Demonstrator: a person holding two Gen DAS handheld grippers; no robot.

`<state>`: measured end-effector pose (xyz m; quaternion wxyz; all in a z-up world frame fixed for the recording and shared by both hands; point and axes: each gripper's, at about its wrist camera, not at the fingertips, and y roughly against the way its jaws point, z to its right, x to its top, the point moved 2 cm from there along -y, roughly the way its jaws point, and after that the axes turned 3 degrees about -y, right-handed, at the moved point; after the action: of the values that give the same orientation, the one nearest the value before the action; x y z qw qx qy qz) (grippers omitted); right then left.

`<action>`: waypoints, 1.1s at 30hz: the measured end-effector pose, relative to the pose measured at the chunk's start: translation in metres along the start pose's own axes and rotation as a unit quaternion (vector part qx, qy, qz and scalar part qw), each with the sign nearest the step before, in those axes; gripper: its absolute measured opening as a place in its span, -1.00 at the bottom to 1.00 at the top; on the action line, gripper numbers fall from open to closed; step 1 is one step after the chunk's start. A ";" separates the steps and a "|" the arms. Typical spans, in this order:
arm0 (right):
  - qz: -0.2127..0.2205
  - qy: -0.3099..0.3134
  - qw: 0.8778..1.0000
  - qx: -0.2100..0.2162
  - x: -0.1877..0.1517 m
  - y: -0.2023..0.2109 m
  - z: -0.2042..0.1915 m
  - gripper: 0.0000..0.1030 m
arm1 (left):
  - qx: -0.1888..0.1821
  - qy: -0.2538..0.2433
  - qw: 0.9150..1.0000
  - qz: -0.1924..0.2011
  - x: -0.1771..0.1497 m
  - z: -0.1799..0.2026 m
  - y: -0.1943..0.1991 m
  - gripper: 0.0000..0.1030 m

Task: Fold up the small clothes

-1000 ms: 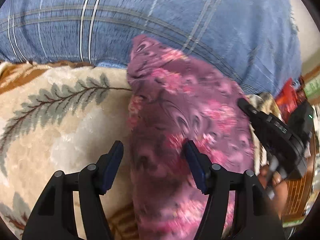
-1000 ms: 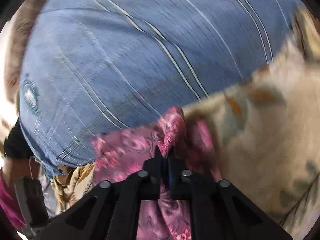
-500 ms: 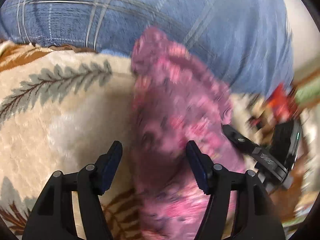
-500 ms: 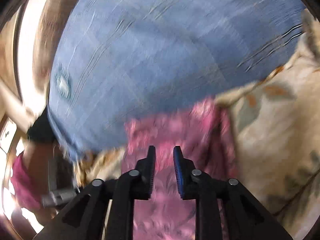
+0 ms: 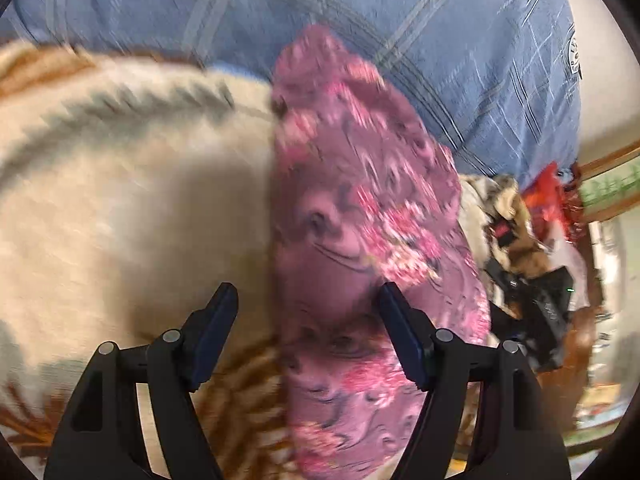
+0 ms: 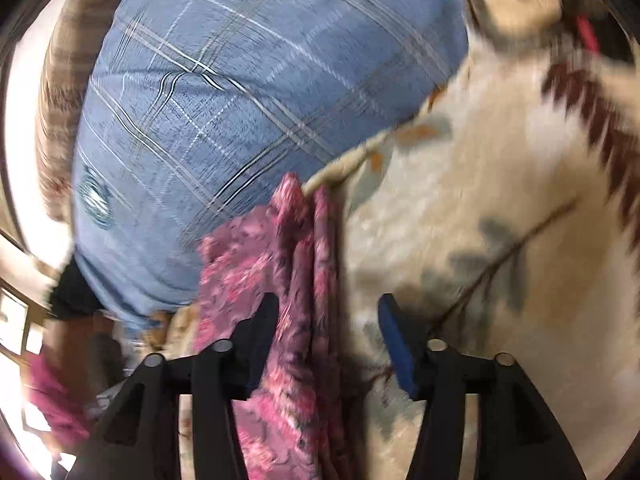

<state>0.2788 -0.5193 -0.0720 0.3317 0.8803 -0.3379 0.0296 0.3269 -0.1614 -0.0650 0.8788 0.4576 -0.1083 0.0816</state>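
The left gripper (image 5: 306, 318) stands wide, its jaws having just been opening further. Between them lie the left edge of the pink garment (image 5: 360, 216) and a strip of the blanket (image 5: 132, 216). The dark blue pads (image 5: 216, 328) show no pressing on the cloth. The right-hand finger sits over the garment's surface; whether it touches cannot be told through the blur.

The right gripper (image 6: 328, 328) is parted about halfway, its jaws having just been opening from closed. A bunched ridge of the pink garment (image 6: 304, 280) runs up between the fingers, close against the left one; the blue pad on the right (image 6: 394, 344) stands clear of it, over the blanket (image 6: 472, 208). Nothing is clamped.

The garment is thin printed fabric — mauve ground with brighter pink flowers and dark swirls. From the left wrist it lies as a long, folded strip on the blanket, reaching from near the gripper up to the blue cloth. From the right wrist it is gathered into soft lengthwise pleats.

The blanket is plush and cream, with grey-green fern fronds and rust-brown leaf shapes. Behind it rises a broad, rounded expanse of blue checked cloth (image 5: 360, 12) with pale and dark stripes and a small round badge (image 6: 94, 200). In the left wrist view, the right gripper's black body (image 5: 540, 312) shows at the garment's far side, beside crumpled patterned and red fabrics (image 5: 548, 196).
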 end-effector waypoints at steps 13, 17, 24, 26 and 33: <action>-0.042 0.110 0.993 -0.032 -0.010 -0.053 -0.052 -0.32 | -0.001 0.018 1.000 0.013 0.008 0.025 -0.013 0.43; -0.019 0.143 0.989 -0.044 -0.019 -0.048 -0.058 -0.51 | 0.036 -0.010 0.999 0.029 0.003 0.029 -0.003 -0.14; 0.030 0.188 0.978 -0.080 -0.032 -0.036 -0.084 -0.56 | 0.095 -0.054 0.992 0.061 -0.007 0.049 0.013 -0.32; 0.037 0.194 0.977 -0.086 -0.037 -0.029 -0.088 -0.57 | 0.100 -0.059 0.991 0.066 -0.010 0.052 0.018 -0.32; 0.047 0.202 0.974 -0.092 -0.062 -0.015 -0.103 -0.57 | 0.107 -0.063 0.989 0.084 -0.023 0.055 0.046 -0.33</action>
<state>0.2580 -0.4128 -0.0175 0.4709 0.8049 -0.3065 0.1909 0.2868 -0.1811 -0.0045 0.8063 0.5424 -0.1920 0.1371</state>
